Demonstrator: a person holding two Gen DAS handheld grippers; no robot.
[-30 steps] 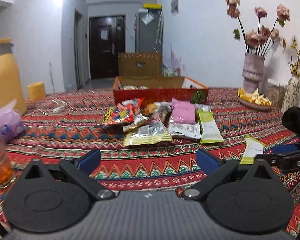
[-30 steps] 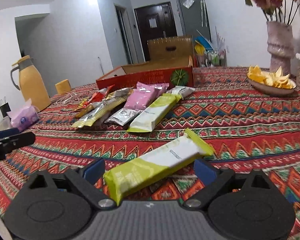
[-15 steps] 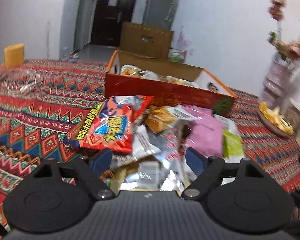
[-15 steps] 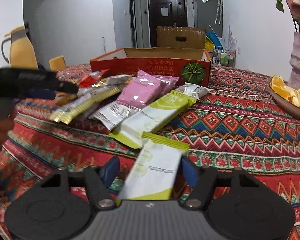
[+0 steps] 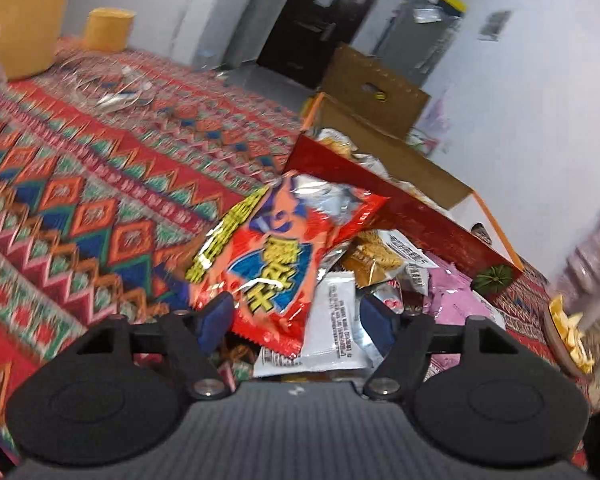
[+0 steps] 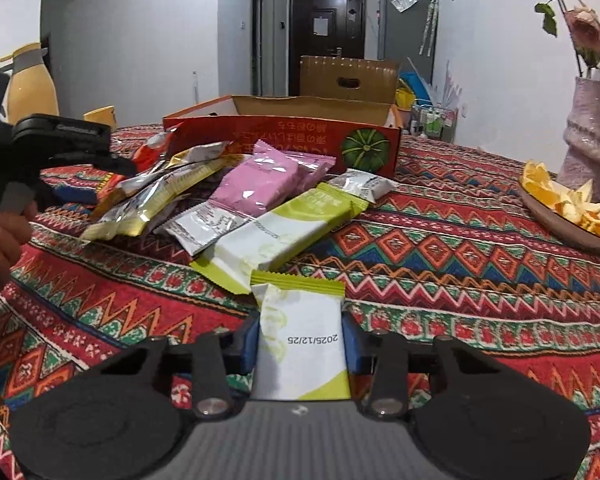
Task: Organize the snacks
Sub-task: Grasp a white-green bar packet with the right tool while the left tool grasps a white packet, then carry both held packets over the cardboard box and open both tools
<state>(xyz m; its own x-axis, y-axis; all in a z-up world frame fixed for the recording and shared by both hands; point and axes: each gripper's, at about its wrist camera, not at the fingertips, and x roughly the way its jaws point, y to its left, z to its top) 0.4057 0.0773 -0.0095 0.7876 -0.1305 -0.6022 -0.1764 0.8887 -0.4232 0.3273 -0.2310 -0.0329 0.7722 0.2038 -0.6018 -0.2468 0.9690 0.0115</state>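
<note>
My right gripper point(image 6: 302, 344) has its jaws closing, and the blue pads press both sides of a small green-and-white snack packet point(image 6: 300, 316) low over the patterned cloth. My left gripper point(image 5: 296, 318) is tilted and pushed into the left end of the snack pile. Its jaws are closing, with the lower end of a red chip bag point(image 5: 276, 248) and a white foil packet point(image 5: 332, 320) between the fingers. I see no clear squeeze on either. The red cardboard box point(image 5: 412, 216) stands open behind the pile and holds some packets. In the right wrist view the red box point(image 6: 284, 140) is straight ahead.
The pile has a pink packet point(image 6: 268, 176), a long green-and-white packet point(image 6: 284, 228) and foil packets. A dish of orange peel point(image 6: 568, 208) and a vase point(image 6: 588, 132) stand at the right. At the left are a yellow jug point(image 6: 28, 84) and a person's hand point(image 6: 4, 236).
The left gripper went forward into the pile, rolled, and narrowed around the red bag. The right gripper's jaws closed in on the green-and-white packet, which now lies lengthwise between them.
</note>
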